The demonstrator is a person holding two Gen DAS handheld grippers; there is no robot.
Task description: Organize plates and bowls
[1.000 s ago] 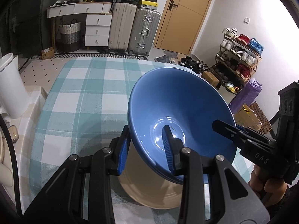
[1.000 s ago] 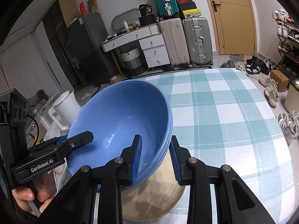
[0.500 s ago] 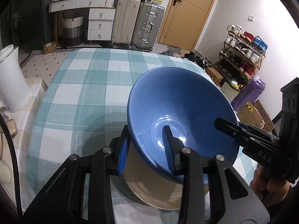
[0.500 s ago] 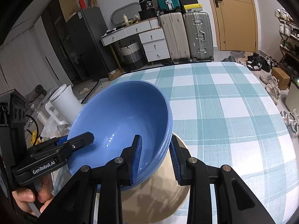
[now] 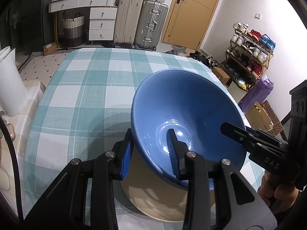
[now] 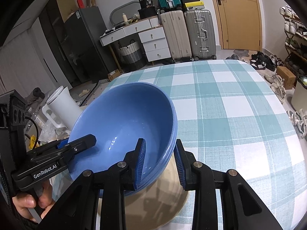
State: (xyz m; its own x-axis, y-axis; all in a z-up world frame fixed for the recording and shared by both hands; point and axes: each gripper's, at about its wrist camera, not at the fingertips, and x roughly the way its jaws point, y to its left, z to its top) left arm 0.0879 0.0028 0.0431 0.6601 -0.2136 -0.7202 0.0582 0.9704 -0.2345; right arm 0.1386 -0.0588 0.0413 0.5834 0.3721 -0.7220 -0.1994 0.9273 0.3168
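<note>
A stack of blue bowls [image 5: 184, 115] hangs above a beige plate [image 5: 157, 201] on the checked table. My left gripper [image 5: 149, 149] is shut on the stack's near-left rim, one finger inside and one outside. My right gripper [image 6: 160, 159] is shut on the opposite rim of the blue bowls [image 6: 122, 122], above the beige plate [image 6: 149, 207]. Each gripper shows in the other's view, the right one [image 5: 249, 140] and the left one [image 6: 63, 151]. The bowls hide most of the plate.
The table with teal checked cloth [image 5: 92, 88] stretches beyond the bowls. A white jug [image 6: 61, 105] stands off the table's left side. Suitcases [image 5: 138, 21], drawers and a shoe rack [image 5: 249, 57] are across the room.
Both grippers have lowered the blue bowls toward the beige plate, and the views tilted down. The grips are unchanged.
</note>
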